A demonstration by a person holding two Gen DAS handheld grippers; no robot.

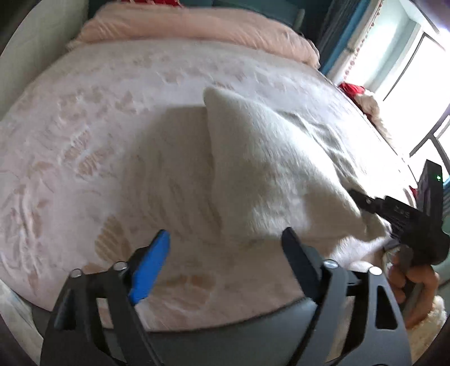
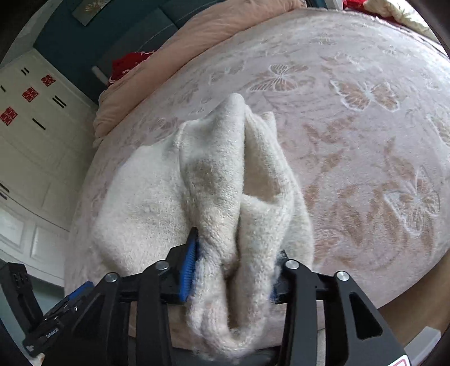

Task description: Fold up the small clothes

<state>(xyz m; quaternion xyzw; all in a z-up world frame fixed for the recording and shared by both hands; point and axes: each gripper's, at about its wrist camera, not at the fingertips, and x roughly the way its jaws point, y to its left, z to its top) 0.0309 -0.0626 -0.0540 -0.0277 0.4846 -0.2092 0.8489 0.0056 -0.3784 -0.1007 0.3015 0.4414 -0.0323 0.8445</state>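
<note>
Two grippers work over one cream knitted garment [image 2: 157, 208] lying on a bed [image 2: 365, 140] with a pale butterfly-patterned cover.

1. Right gripper [image 2: 233, 270]: its fingers [image 2: 188, 267] are part-closed and clamp a bunched fold of the garment. The blue pads press into the knit on both sides. The held fold rises as a ridge away from the camera, while the rest of the garment lies flat to the left on the cover. A loose end hangs below the fingers.

2. Left gripper [image 1: 225, 242]: its fingers [image 1: 149, 264] stand wide apart with nothing between them. The gripper hovers above the near edge of the bed, just short of the raised garment.

3. A hand [image 1: 413, 284] grips the right gripper's handle at the lower right of the left wrist view.

A peach quilt [image 1: 191, 25] lies bunched along the far side of the bed.
</note>
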